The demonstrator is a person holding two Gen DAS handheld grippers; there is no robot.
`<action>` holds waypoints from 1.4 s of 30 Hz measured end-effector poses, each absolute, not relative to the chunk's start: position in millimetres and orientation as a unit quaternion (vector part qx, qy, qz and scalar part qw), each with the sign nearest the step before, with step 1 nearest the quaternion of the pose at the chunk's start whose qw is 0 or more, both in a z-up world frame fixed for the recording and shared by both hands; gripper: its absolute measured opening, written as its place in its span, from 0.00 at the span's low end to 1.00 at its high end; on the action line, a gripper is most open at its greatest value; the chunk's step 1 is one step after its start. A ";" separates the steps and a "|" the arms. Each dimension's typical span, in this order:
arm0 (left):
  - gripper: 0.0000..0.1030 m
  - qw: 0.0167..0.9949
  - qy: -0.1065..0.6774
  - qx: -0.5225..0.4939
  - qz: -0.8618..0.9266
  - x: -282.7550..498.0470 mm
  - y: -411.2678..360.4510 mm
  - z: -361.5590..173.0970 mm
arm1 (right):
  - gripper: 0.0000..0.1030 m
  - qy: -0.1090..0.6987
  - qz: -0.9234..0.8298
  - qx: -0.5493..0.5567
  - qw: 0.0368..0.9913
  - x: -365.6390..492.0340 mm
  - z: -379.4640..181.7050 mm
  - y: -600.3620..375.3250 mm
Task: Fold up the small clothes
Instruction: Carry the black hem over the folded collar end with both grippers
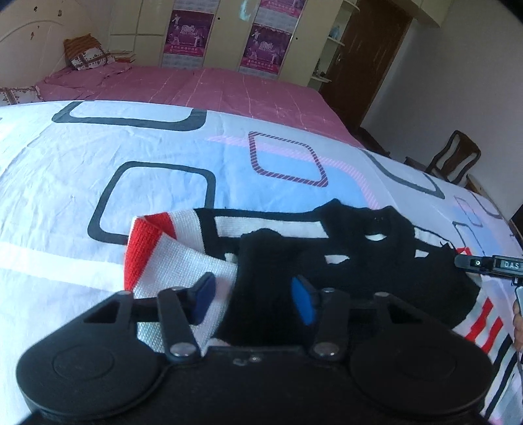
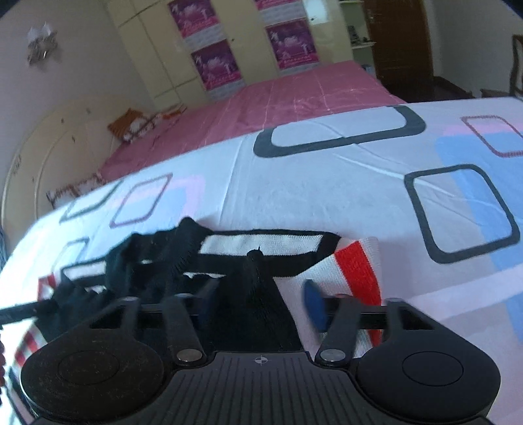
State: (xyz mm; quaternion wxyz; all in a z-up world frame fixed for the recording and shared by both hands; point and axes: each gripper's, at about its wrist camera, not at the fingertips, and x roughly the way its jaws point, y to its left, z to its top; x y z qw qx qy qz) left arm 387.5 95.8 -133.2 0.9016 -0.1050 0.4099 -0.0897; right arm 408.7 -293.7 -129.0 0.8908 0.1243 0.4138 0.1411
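Bedsheet, white cotton printed with rounded black, blue and pink squares (image 1: 65, 183), spread wide and flat, with a pink-covered bed (image 1: 209, 85) beyond it and cream wardrobe doors hung with purple posters (image 1: 188, 31) behind that. On the sheet, near both cameras, lies a small knitted garment in black, white and red stripes (image 1: 202, 229), rumpled, its black parts bunched in the middle and a red-and-white edge folded over at one end. Over the garment, low and close, hangs the left gripper (image 1: 255, 299), jaws parted wide, blue pads (image 1: 304, 304) on either side of a black fold, nothing pinched between them. Over the same garment from the other side, the right gripper (image 2: 261, 305), likewise spread apart, a raised ridge of black knit between its fingers, not clamped.
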 end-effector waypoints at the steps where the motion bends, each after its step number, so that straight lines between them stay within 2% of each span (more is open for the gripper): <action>1: 0.35 0.902 0.411 -0.101 -0.090 387.7 95.7 -133.2 | 0.51 0.415 0.142 0.118 0.891 410.1 -130.0 -292.3; 2: 0.29 0.902 0.411 -0.098 -0.091 387.8 95.4 -133.2 | 0.51 0.415 0.143 0.112 0.891 410.5 -130.5 -290.6; 4: 0.11 0.901 0.413 -0.097 -0.094 387.2 95.0 -133.0 | 0.18 0.423 0.161 0.095 0.886 411.5 -131.6 -283.1; 5: 0.07 0.901 0.412 -0.096 -0.097 386.6 94.3 -132.6 | 0.06 0.427 0.165 0.086 0.885 409.6 -132.5 -279.4; 10: 0.06 0.909 0.394 -0.081 -0.109 379.4 87.4 -128.5 | 0.05 0.417 0.171 0.075 0.890 406.6 -132.0 -277.7; 20: 0.05 0.947 0.298 -0.104 -0.064 379.1 96.9 -94.2 | 0.05 0.318 0.131 0.097 0.934 407.5 -96.0 -288.6; 23: 0.05 0.947 0.300 -0.112 -0.044 389.6 99.2 -99.9 | 0.05 0.330 0.114 0.114 0.930 419.0 -104.8 -290.4; 30: 0.06 0.928 0.359 -0.094 -0.019 400.7 97.8 -139.0 | 0.05 0.397 0.083 0.117 0.907 432.9 -148.9 -296.8; 35: 0.19 0.926 0.365 -0.095 -0.011 400.6 100.6 -142.7 | 0.05 0.377 0.079 0.104 0.917 430.1 -136.9 -295.3; 38: 0.33 0.925 0.365 -0.107 -0.023 399.6 102.3 -141.3 | 0.05 0.365 0.080 0.113 0.921 424.8 -126.7 -295.8; 42: 0.56 0.931 0.351 -0.096 -0.021 392.3 98.2 -131.5 | 0.05 0.360 0.083 0.109 0.923 417.4 -117.9 -292.4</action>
